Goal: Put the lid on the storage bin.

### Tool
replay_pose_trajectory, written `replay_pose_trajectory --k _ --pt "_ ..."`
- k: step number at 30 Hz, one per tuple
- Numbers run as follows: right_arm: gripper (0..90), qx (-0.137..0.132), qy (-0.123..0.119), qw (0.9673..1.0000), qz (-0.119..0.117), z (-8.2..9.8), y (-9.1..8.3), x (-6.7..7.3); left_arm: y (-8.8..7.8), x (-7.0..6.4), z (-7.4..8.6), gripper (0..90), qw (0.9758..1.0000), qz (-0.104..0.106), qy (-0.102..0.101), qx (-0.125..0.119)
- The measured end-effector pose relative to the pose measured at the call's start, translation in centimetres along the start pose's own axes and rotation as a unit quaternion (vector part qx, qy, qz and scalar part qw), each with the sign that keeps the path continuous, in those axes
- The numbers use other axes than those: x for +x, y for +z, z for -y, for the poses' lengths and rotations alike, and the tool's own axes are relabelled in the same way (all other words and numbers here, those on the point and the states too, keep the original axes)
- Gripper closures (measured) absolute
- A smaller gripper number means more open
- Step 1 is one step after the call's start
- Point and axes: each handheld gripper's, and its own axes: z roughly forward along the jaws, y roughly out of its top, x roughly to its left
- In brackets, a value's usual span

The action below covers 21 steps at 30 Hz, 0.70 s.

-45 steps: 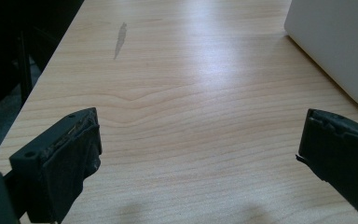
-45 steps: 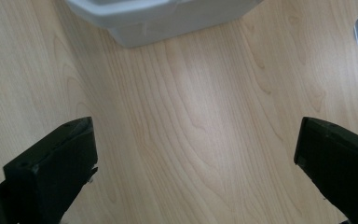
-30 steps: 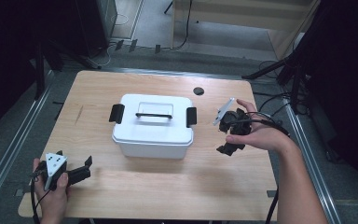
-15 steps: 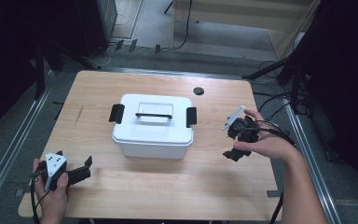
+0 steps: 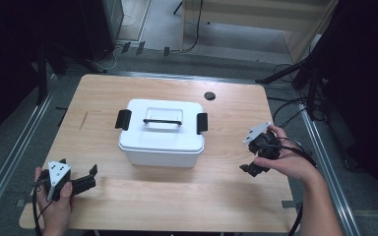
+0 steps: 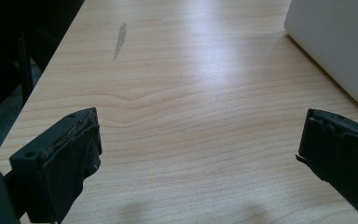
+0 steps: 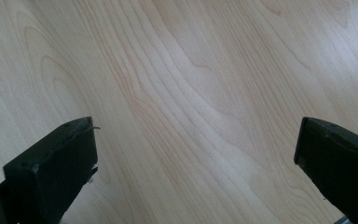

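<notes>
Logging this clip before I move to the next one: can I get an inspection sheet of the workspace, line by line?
Surface: light wooden table, one dark streak near its left side, a round black disc near the far edge.
Job's things: white lidded box at table centre, lid on, black latch at each end, black handle lying flat on top.
Clutter: nothing seen.
Grippers: left gripper low at the near left corner, jaws wide apart, holding nothing; right gripper right of the box, jaws wide apart over bare wood, holding nothing.
Cables: black cable trails from the right gripper; more on the floor beyond the table.
Surroundings: grey floor, metal rails along both sides, dark stands, wooden furniture at the back.
</notes>
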Motion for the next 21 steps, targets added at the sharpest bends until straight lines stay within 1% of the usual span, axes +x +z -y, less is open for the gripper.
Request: replay_pose_trajectory --k 2,4,9,13,16,21 --pt "0.0 -0.010 0.004 0.9999 0.007 0.6 0.0 0.0 0.0 0.0 0.0 0.0 1.0000 0.000 0.001 0.000" --pt "0.0 -0.020 0.013 0.9997 0.008 1.1 0.1 0.1 0.0 0.0 0.0 0.0 1.0000 0.001 0.002 0.001" --pt "0.0 -0.034 0.030 0.9989 0.012 2.5 0.4 0.3 0.0 0.0 0.0 0.0 1.0000 0.000 0.002 0.001" --pt "0.0 -0.055 0.046 0.9974 0.011 3.8 0.5 0.3 0.0 0.0 0.0 0.0 1.0000 -0.001 0.001 0.000" --pt "0.0 -0.056 0.053 0.9969 0.012 4.7 0.9 0.5 0.0 0.0 0.0 0.0 1.0000 0.000 0.001 0.001" --pt "0.0 -0.066 0.066 0.9956 0.013 6.2 1.5 0.9 0.0 -0.1 0.0 0.0 1.0000 -0.001 0.006 0.003"
